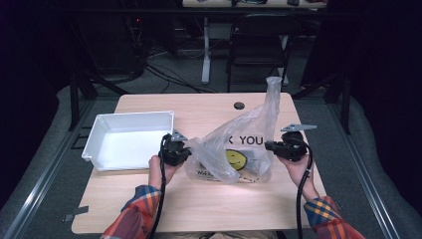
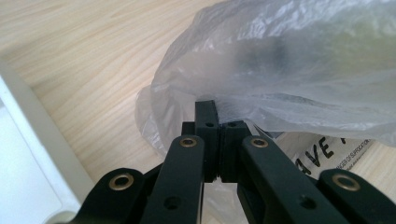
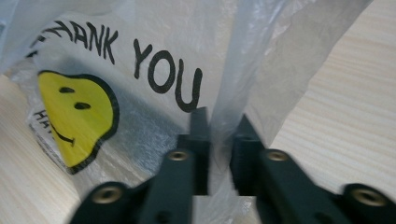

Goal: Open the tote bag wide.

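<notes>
Clear thin plastic bag (image 1: 239,149) printed with a yellow smiley lies just right of white rectangular plastic tray (image 1: 130,139). Left gripper (image 2: 215,122) and right gripper (image 3: 219,133) each pinch bag film.

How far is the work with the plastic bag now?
Done: both grippers have pinched the plastic bag, the left gripper on one side, the right gripper on the other. In hand: holding it on the table. Left: unclear; the white tray is empty.

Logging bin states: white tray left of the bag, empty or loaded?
Empty. The high view shows the white tray with a bare white floor; the plastic bag lies beside it on the table.
</notes>
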`<state>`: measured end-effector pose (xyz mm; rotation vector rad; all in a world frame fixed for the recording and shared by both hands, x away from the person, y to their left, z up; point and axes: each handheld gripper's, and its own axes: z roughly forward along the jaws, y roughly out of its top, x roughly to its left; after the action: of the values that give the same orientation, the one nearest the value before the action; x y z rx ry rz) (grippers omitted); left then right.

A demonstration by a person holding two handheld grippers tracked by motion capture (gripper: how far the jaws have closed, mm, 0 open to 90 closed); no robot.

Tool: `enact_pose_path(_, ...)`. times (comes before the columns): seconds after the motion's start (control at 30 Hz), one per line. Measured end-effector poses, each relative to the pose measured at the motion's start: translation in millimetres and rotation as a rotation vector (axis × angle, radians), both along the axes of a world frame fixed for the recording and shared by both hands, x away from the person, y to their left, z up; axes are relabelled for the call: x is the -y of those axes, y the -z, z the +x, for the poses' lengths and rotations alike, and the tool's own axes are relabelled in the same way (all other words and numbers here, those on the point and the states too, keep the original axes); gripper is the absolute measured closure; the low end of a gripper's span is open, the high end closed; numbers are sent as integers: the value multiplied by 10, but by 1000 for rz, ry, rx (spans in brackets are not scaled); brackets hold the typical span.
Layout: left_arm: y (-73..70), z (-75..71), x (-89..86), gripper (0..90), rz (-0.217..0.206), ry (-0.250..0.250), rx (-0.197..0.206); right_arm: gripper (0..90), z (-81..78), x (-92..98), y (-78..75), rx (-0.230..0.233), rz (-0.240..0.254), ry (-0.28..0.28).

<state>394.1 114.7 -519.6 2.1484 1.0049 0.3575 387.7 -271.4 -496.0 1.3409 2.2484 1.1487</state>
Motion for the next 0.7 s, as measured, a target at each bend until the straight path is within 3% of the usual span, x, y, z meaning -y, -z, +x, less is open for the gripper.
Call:
enact_pose_path(0.2, 19, 2, -30, 896, 9, -16, -11, 898, -29, -37, 49, -17, -20, -28)
enact_pose_path(0.4, 28, 1, -41, 869, 16, 1, -44, 899, -139, -35, 44, -26, -34, -57)
enact_pose_path(0.47, -2, -17, -57, 804, 9, 11, -49, 900, -159, -20, 60, -23, -45, -61)
enact_pose_path(0.57, -76, -70, -103, 611, -11, 20, -58, 899, -156, 11, 87, -36, -43, -59)
enact_pose_path(0.7, -212, -154, -180, 527, -28, 32, -37, 900, -148, 20, 105, -40, -45, -61)
